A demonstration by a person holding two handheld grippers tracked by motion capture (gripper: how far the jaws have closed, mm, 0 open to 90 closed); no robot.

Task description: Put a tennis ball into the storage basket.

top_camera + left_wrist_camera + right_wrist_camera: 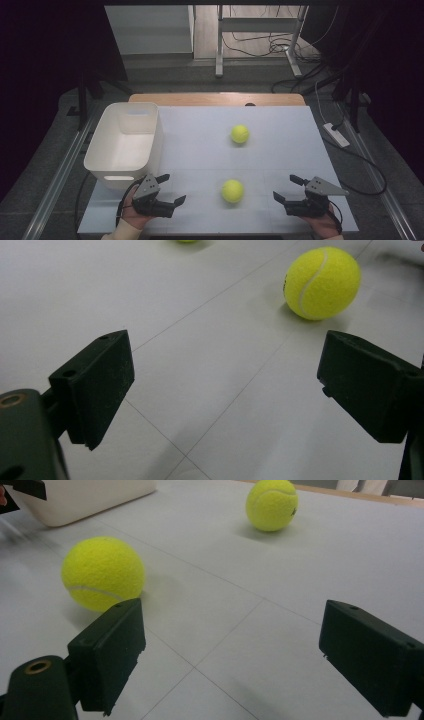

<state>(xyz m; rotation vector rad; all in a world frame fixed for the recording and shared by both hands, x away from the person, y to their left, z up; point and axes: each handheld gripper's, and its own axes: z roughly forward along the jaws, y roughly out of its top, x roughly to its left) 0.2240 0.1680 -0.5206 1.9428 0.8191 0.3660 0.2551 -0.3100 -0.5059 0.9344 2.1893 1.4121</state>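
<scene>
1. Pre-grasp stage, by the look of it: both tools low at near table edge, nothing picked yet.
2. Left gripper [170,188] jaws wide, empty. Right gripper [288,188] same: wide, empty.
3. Near tennis ball [233,191] sat between the two grippers, apart from both; far tennis ball [240,134] mid-table.
4. White bin [102,134] at left edge, empty.
5. Next likely: close in on near ball, centre jaws on widest part. Fuzzy felt, round, rolls easily on smooth white table [280,145].
</scene>
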